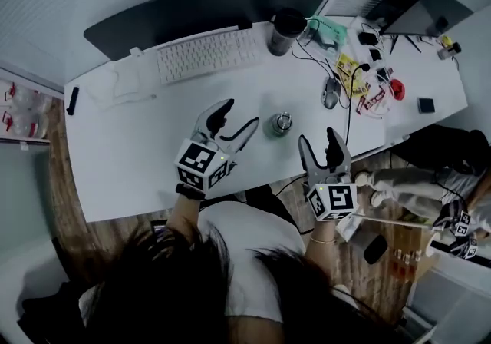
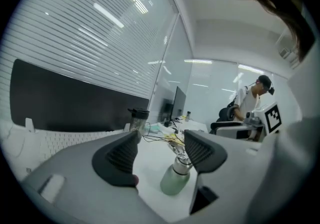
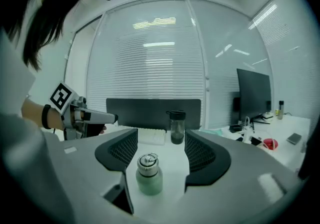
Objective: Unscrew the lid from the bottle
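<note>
A small pale green bottle (image 1: 281, 124) with a metal screw lid (image 3: 148, 163) and a ring handle stands upright on the white desk (image 1: 146, 158). My left gripper (image 1: 239, 120) is just left of it, open, with nothing between its jaws; in the left gripper view the bottle (image 2: 176, 178) shows beyond and between the jaws. My right gripper (image 1: 321, 140) is at the bottle's right near the front desk edge, open and empty. In the right gripper view the bottle (image 3: 149, 180) stands a short way ahead between the pads, untouched.
A white keyboard (image 1: 203, 52) and a dark monitor (image 1: 207, 8) lie at the back. A dark tumbler (image 1: 285, 31) stands behind the bottle. Cables, a mouse (image 1: 331, 91) and small clutter (image 1: 374, 93) fill the desk's right side. A person sits at the far right (image 1: 418, 185).
</note>
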